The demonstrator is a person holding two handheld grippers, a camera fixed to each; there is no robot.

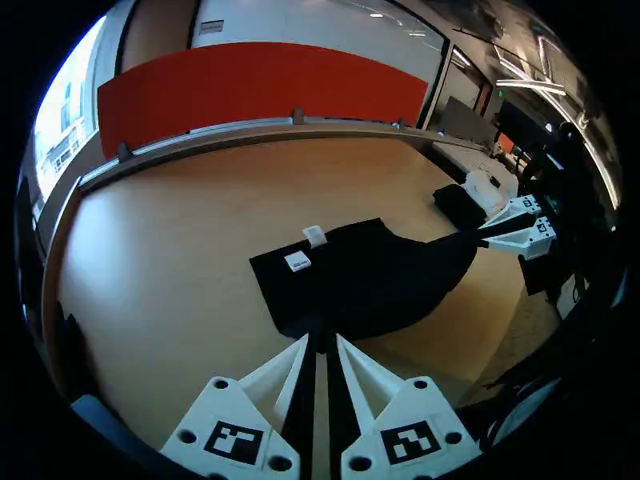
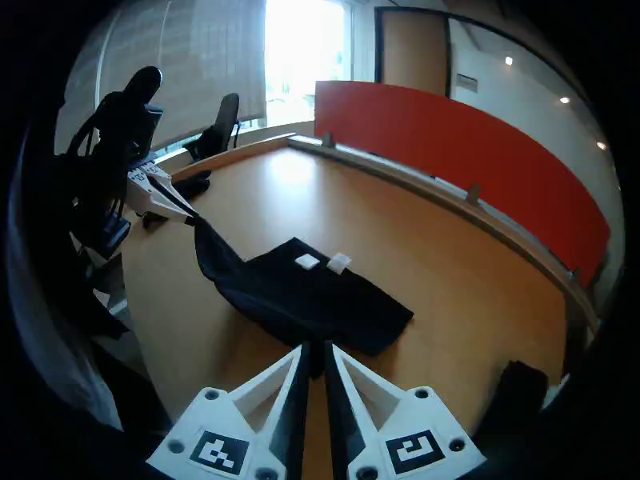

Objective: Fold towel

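Black and limp, the towel (image 1: 360,276) lies on the pale wooden table (image 1: 176,240), well apart from the red screen (image 1: 256,84) that stands along the table's far rim. Two small white labels (image 1: 297,261) sit on the part of the towel nearest the red screen.

The left gripper (image 1: 320,338) is at the towel's edge farthest from the red screen. Its jaws stand narrow, drawn in on the hem, with black cloth pinched between the tips. The right gripper (image 2: 316,350) has hold of another edge, also on the side away from the red screen. Its jaws are likewise nearly closed, with the cloth caught between them.

In the left gripper view the right gripper appears farther off, and the towel tapers to a stretched point at its tips. The right gripper view shows the same of the left gripper, with the cloth sagging in a dark fold between that corner and the flat part on the table.

A second dark bundle (image 1: 458,204) lies on the table near the end of the red screen. Office chairs (image 2: 220,128) stand past that end, by the window.
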